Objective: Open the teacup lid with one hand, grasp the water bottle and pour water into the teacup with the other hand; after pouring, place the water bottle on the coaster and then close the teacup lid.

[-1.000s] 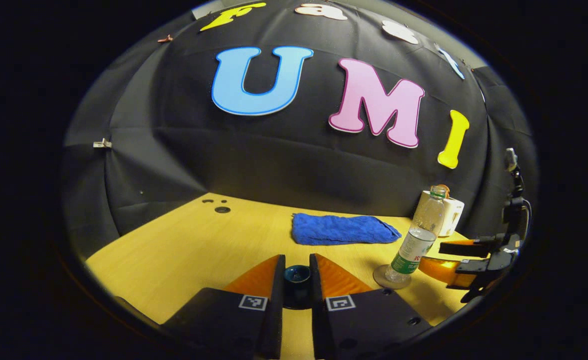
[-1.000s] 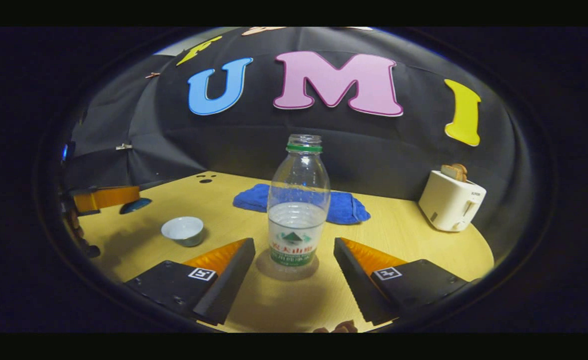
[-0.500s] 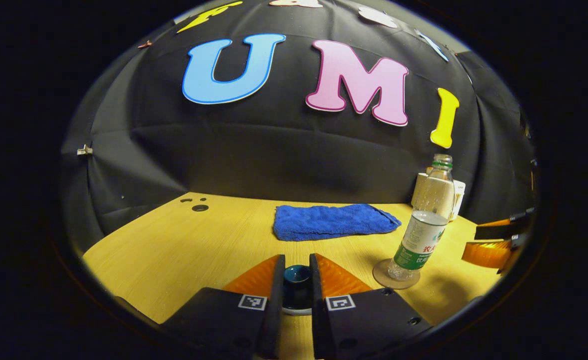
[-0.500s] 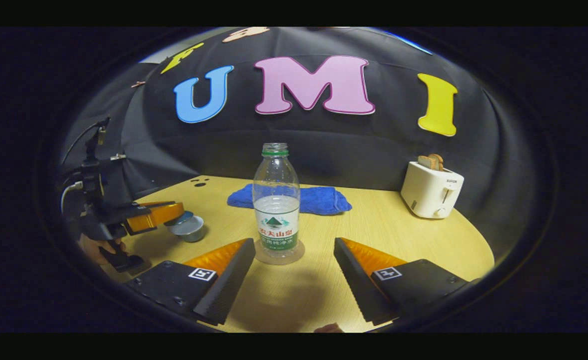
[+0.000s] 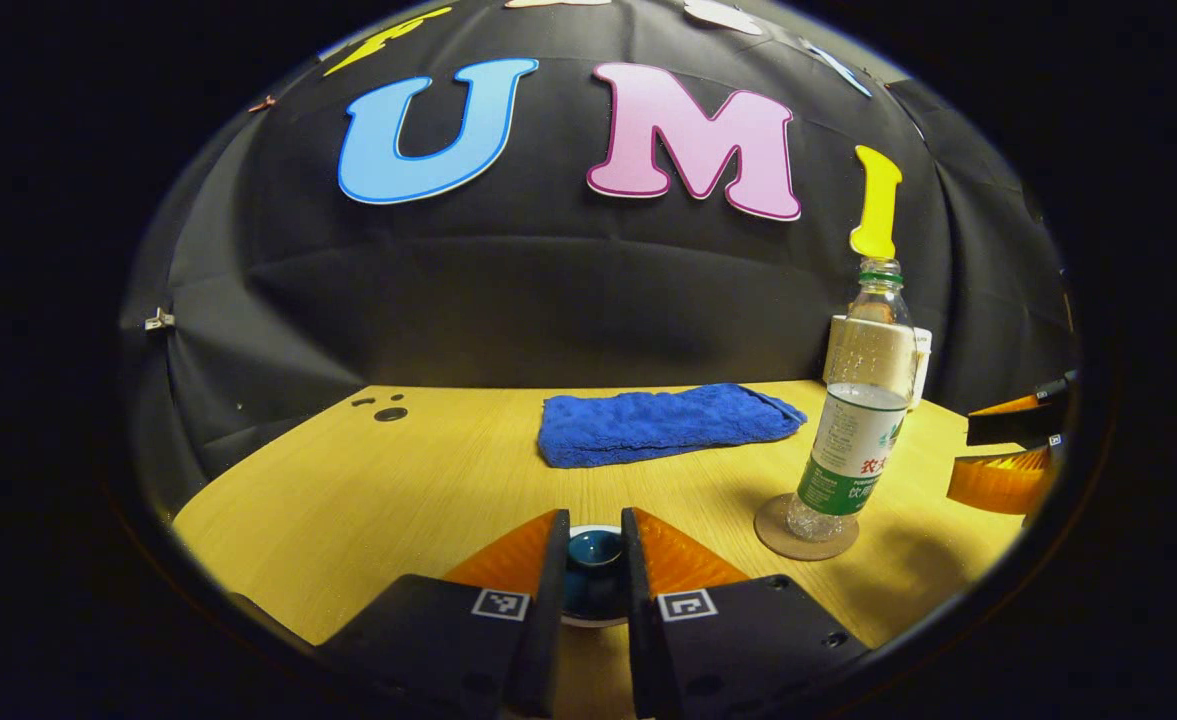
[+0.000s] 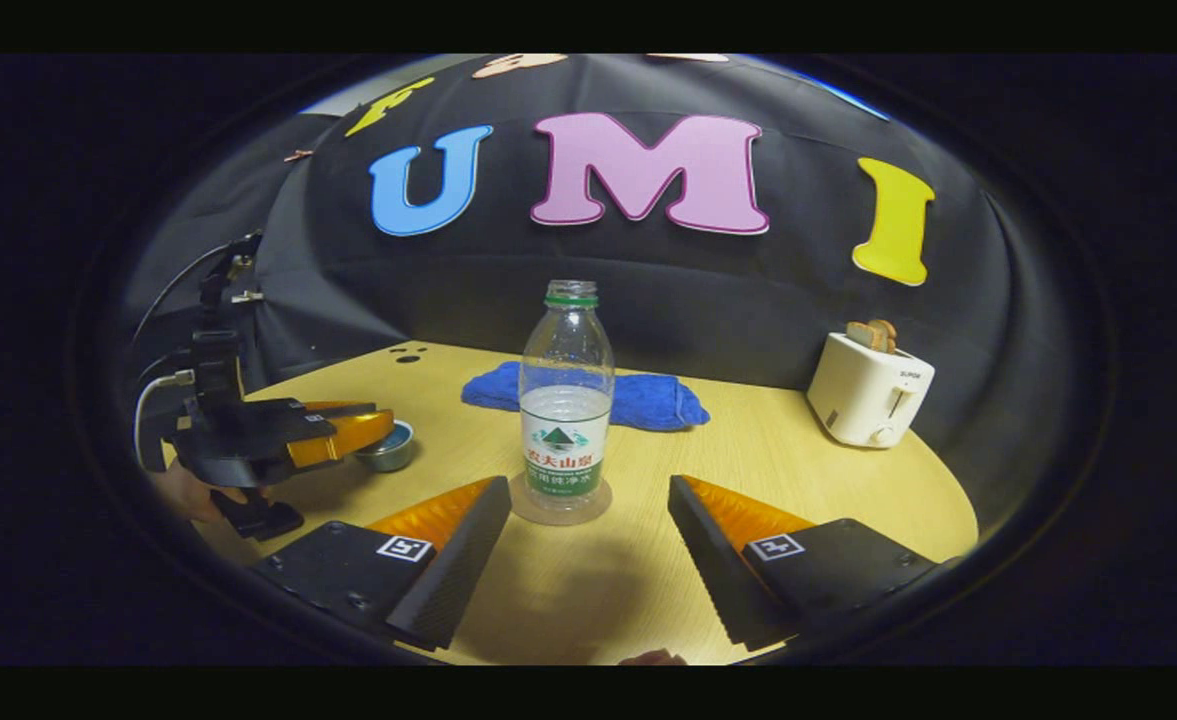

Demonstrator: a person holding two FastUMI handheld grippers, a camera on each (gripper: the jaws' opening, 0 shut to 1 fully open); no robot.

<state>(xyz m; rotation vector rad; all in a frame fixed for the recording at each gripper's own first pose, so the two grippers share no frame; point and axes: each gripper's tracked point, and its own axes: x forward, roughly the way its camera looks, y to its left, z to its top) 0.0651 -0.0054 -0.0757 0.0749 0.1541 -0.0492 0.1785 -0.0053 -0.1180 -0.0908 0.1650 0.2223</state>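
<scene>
A: Start big. Table?

B: Wooden table (image 6: 798, 470), light yellow, against the black cloth wall. White toaster (image 6: 869, 403) far right in the right gripper view, bread in its slots. Blue towel (image 5: 660, 424) folded, lying flat toward the back, behind the bottle.

A: Grippers?

B: Left gripper (image 5: 593, 545) low over the table, fingers nearly together, clamped on the teacup lid (image 5: 593, 552) — dark blue knob pinched between both fingers. In the right gripper view the same gripper sits at the left edge, a hand under it, cable trailing from its top. Right gripper (image 6: 588, 500) spread wide, gripping nothing; its fingers flank the bottle's base but stay apart from it.

A: Bottle?

B: Water bottle (image 6: 566, 400), clear plastic, uncapped, green neck ring, roughly half full. Upright on the round coaster (image 5: 806, 528), mid-table.

A: Teacup?

B: Teacup (image 6: 388, 447) on the table, left of the bottle, well apart from it. Lid sits directly over it, a pale rim showing just under the lid in the left gripper view. Cannot tell if the lid is fully seated.
</scene>
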